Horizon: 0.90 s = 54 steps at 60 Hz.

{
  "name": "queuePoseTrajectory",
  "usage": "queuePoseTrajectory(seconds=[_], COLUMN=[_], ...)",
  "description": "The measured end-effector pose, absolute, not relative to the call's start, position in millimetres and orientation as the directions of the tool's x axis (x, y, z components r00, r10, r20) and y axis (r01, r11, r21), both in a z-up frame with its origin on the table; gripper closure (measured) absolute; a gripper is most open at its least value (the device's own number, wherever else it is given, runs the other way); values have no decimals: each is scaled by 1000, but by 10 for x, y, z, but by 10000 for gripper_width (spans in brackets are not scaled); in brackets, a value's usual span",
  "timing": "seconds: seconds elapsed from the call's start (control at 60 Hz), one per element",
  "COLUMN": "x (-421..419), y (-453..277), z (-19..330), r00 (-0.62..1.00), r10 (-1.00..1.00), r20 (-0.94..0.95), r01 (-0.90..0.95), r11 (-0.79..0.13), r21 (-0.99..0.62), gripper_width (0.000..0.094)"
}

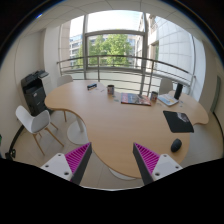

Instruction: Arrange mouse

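Hovering with tool (pixel 112 160) open and holding nothing, above the near edge of the surface (pixel 105 120); mouse (pixel 176 145) lying near the right edge, just before mousepad (pixel 179 121).

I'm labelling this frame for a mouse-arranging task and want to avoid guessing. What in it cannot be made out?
- Mouse, gripper view: too small to tell which way it faces.
- Mouse pad: any print on it is too small to see.
- Book-like item mid-table: too small to identify.
- Cup: contents hidden by its wall.
- Device beside the table: too small to name.
- Gripper: open, holding nothing; finger bases cut off below.
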<state>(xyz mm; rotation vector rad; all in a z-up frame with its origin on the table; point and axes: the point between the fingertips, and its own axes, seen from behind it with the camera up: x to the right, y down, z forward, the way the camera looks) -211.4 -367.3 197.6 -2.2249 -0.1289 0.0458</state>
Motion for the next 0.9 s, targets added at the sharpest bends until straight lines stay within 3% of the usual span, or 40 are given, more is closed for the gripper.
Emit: queuePoseTrajectory(seconds=[0.117,0.3,0.45,0.7,0.9], x=[-1839,-576,424,1440,1551], y=[-3802,-3962,-3672,-2876,-2350], z=[1757,932,406,-118,-133], r00=[996,998,998,997,996], r10=[85,43,-2,-81,-78], r20=[14,43,58,4,-34], r01=[66,61,41,-51,-77], r11=[-639,-682,-679,-668,-660], r21=[-766,-729,-733,-742,-747], gripper_width=[92,91,89,89,95])
